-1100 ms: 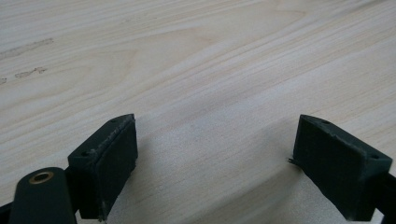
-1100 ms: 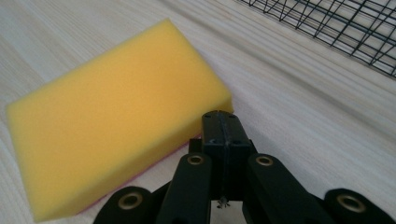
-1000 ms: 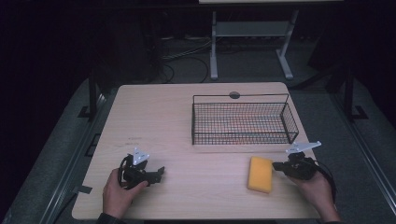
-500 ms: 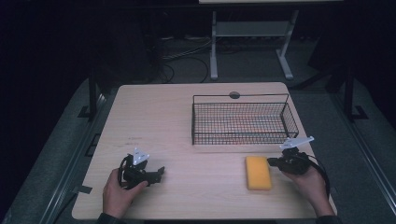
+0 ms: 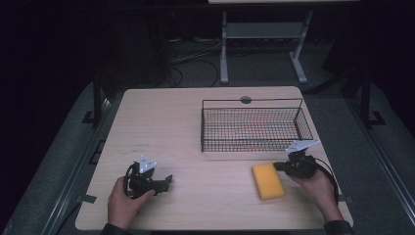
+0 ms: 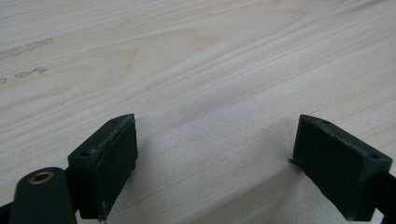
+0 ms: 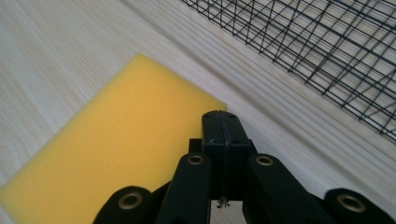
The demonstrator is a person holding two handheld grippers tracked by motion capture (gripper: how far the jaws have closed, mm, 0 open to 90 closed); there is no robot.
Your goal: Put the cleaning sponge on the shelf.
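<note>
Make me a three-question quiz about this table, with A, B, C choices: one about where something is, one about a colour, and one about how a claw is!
1. Where is the sponge?
A. inside the basket
B. on the table, in front of the wire basket
C. on the floor

2. What colour is the sponge?
A. yellow
B. blue
C. green

3. How is the right claw?
A. wide open
B. squeezing the sponge
C. shut with nothing in it

Answers:
1 B, it lies flat on the table outside the wire wall.
2 A, it is bright yellow in both views.
3 C, its jaws meet above the sponge.
</note>
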